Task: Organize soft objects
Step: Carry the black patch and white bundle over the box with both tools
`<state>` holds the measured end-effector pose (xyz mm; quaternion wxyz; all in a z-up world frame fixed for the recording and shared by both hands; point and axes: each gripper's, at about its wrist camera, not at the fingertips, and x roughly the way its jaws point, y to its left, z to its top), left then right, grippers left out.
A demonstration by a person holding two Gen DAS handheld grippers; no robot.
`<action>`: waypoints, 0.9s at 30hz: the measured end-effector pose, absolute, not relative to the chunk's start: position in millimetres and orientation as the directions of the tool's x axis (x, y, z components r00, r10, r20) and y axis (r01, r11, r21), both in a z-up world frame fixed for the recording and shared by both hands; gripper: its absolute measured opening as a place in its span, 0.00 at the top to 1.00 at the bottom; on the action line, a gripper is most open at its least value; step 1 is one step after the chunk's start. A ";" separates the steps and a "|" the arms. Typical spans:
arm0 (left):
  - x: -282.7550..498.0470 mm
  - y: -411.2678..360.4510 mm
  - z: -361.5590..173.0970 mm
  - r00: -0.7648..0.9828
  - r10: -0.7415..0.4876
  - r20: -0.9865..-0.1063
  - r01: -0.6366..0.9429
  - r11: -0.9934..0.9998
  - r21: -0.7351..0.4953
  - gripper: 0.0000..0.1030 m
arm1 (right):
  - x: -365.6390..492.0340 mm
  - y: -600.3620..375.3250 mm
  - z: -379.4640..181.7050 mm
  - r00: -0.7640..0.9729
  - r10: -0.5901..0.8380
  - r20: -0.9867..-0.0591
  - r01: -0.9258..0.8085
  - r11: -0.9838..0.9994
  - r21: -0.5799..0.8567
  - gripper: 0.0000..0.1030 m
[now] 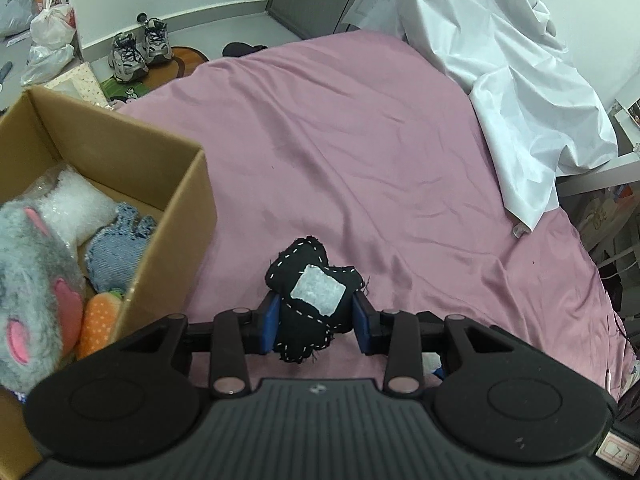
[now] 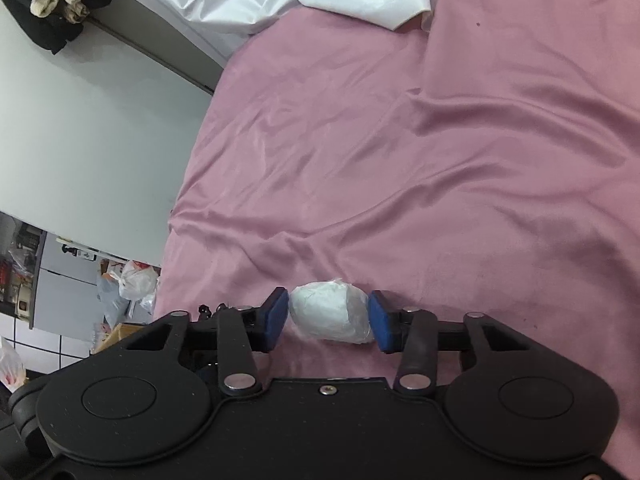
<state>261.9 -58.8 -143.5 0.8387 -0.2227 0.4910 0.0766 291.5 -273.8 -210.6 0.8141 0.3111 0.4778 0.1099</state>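
Soft objects, sorted into a box [image 1: 182, 216] at the left edge of the bed [image 1: 360, 160]; roughly half done or better, by the look of it. Already inside the box: grey plush [image 1: 32, 280], clear bag of white filling [image 1: 72, 210], denim pouch [image 1: 116, 252], orange toy [image 1: 98, 322]. Still outside: black stitched toy [image 1: 310, 300] with a white patch, clamped between the blue pads of the left hand-held gripper [image 1: 316, 320], held above the pink sheet just right of the box wall, probably on its way in. Also outstanding: white wrapped bundle [image 2: 330, 312], sitting between the pads of the right hand-held gripper [image 2: 329, 318], pads touching or nearly touching both sides, so closed on it or about to be; lifted or resting on the bed, hard to say. No other loose soft items visible on the sheet. Left to do, as judged: drop both into the box.
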 end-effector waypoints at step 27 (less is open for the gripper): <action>210.5 -47.4 -67.9 0.616 -0.002 -0.788 -0.339 0.902 -0.268 0.64 | 252.7 -278.5 -143.3 0.649 0.486 -0.585 -0.001 0.770 0.639 0.59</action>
